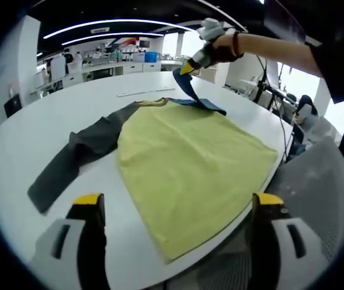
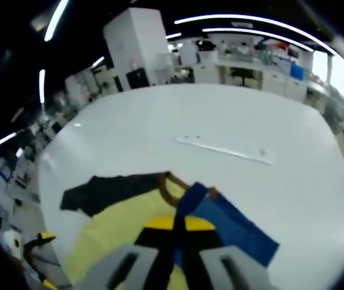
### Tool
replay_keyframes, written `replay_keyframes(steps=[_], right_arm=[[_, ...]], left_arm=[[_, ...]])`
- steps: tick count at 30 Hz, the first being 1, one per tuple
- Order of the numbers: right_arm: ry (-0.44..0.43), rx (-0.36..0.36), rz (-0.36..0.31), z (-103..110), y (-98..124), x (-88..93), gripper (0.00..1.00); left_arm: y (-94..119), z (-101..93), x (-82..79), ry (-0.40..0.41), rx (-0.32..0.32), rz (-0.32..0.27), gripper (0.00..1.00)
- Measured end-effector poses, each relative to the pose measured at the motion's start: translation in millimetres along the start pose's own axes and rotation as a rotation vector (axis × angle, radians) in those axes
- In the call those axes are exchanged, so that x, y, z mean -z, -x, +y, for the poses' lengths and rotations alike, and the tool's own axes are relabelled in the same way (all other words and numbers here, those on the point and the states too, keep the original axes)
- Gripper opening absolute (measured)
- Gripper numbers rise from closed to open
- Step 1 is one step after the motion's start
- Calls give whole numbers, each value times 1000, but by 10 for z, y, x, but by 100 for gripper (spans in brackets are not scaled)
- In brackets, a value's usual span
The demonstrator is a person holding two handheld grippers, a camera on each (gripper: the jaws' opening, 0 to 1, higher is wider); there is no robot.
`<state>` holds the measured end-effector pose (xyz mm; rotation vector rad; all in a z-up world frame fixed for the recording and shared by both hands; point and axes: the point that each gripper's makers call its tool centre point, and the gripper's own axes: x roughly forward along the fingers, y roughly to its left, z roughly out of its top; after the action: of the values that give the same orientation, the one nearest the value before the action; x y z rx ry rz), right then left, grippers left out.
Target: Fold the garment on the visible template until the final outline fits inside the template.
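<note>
A large white table [image 1: 51, 115] holds a garment [image 1: 190, 157] spread flat, its yellow-green body nearest the left gripper view's camera and 1 dark grey sleeve [image 1: 75, 157] stretched out to the side. The left gripper [image 1: 178, 208] hovers near the garment's hem, jaws apart, holding nothing. The right gripper [image 2: 175, 232] has its jaws clamped together on the blue sleeve [image 2: 232, 232], lifting it above the table. A thin white strip [image 2: 226, 148] lies farther off.

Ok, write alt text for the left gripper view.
A yellow-green garment with one dark grey sleeve lies spread on a white table. Beyond it, the right gripper, held by a person's hand, lifts the blue sleeve. The left gripper's jaws are open.
</note>
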<state>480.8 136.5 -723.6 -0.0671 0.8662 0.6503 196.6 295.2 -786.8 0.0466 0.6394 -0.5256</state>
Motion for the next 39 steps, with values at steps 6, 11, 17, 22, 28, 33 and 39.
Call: replay_keyframes(steps=[6,11,17,22,28,33,39], right_arm=[[-13,-13,3,108,-61,-14,0],[-15,-40,9,259,-110,-22,0],[-9,-75,5,446,-167,-58,0],[3,-99,17,525,-242,-79,0],[31,-123,26,643,-296,-74,0],[68,-142,37,746,-324,-62,0],[147,-168,54,927,-328,1,0]], left_arm=[[-1,-13,-2,3,3,-1,98],[-4,-11,9,4,3,2,98],[-2,-24,16,1,7,5,98],[0,-13,18,9,4,5,98],[-8,-10,25,11,2,11,98],[-10,-11,36,13,2,17,98],[-14,2,57,17,1,25,97]])
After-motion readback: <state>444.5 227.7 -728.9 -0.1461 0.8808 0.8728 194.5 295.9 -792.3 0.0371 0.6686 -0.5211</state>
